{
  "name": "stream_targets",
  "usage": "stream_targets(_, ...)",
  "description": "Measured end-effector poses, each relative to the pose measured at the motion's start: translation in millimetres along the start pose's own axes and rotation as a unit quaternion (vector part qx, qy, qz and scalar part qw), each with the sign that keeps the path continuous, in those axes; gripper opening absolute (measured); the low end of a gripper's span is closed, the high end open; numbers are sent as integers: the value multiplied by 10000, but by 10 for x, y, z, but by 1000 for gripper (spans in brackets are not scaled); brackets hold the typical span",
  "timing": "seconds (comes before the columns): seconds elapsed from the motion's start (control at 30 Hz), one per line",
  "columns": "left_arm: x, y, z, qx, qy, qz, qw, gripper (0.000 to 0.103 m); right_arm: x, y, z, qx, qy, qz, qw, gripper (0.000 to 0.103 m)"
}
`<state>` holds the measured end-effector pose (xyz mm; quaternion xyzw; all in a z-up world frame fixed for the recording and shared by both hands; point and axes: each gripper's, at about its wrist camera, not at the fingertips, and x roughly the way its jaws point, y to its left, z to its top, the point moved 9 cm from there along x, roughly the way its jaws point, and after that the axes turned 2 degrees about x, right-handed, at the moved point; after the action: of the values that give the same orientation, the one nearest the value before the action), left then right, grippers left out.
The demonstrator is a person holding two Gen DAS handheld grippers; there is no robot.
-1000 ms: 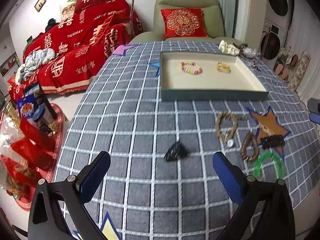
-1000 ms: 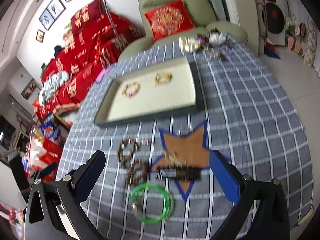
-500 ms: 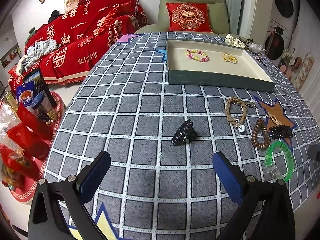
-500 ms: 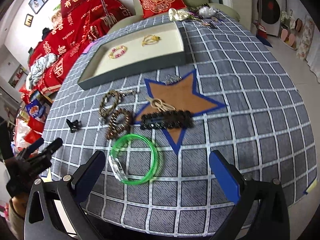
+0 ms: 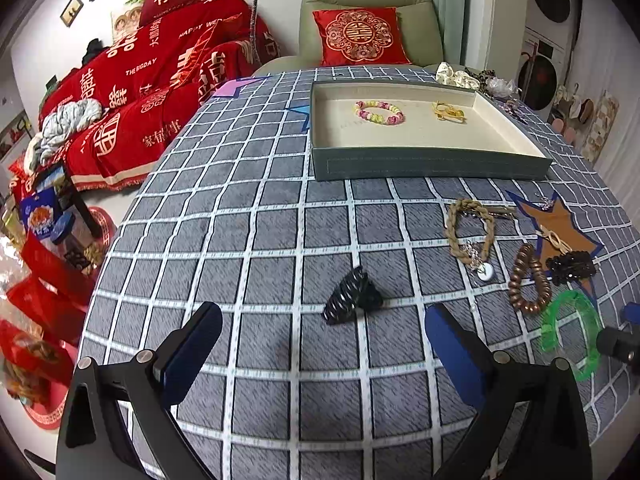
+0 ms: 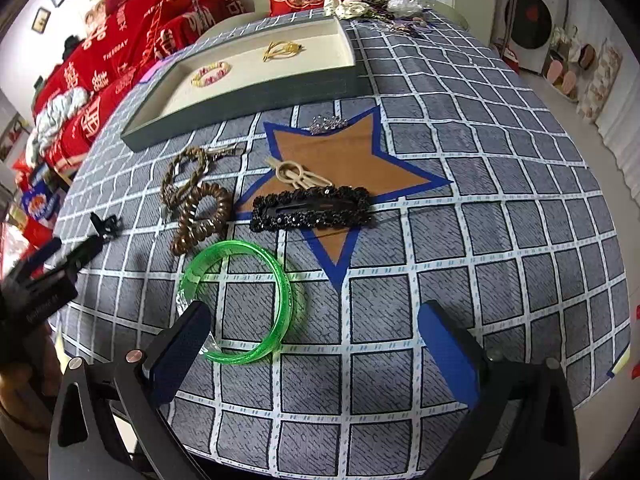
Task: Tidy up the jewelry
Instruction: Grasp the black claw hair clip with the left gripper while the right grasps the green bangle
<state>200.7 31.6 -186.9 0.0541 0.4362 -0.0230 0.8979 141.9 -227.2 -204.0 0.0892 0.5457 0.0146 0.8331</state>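
Note:
A grey tray (image 5: 432,166) (image 6: 240,92) holds a pink-yellow bead bracelet (image 5: 378,112) and a gold hair clip (image 5: 448,112). Loose pieces lie on the checked cloth: a small black claw clip (image 5: 352,295), a braided bracelet (image 5: 469,228), a brown coil hair tie (image 6: 202,218), a green bangle (image 6: 240,300), a black beaded barrette (image 6: 312,208) and a cream clip (image 6: 298,174). My left gripper (image 5: 322,356) is open and empty, just short of the black claw clip. My right gripper (image 6: 314,354) is open and empty, its left finger over the green bangle's near rim.
A brown star with a blue border (image 6: 352,160) marks the cloth, with a small silver piece (image 6: 328,123) at its top. A pile of other accessories (image 6: 376,6) lies behind the tray. The table edge drops off to the left towards red bags (image 5: 36,300).
Both grippers have come lower and closer to the table. The left one has neared the black claw clip, the right one the green bangle. Both stay open.

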Motion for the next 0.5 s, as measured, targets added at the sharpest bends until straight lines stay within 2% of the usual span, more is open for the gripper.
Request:
stream_targets(0.03, 28, 3, 11, 32, 22, 14, 10000, 97, 14, 8, -6, -25, 8, -21, 10000, 103)
stream_targets(0.13, 118, 6, 16, 67, 108, -14, 9999, 96, 57, 33, -16, -70, 46, -65, 9999, 102)
stream_targets(0.2, 158, -1, 9, 75, 150, -48, 9998, 87, 90, 56, -19, -106, 72, -95, 9999, 101)
stream_targets(0.47, 244, -71, -20, 127, 245, -161, 9995, 86, 165, 189, -27, -476, 53, -369, 9982, 92)
stream_targets(0.5, 254, -78, -23, 137, 263, -169, 9994, 81, 171, 204, -28, -520, 48, -393, 9979, 92)
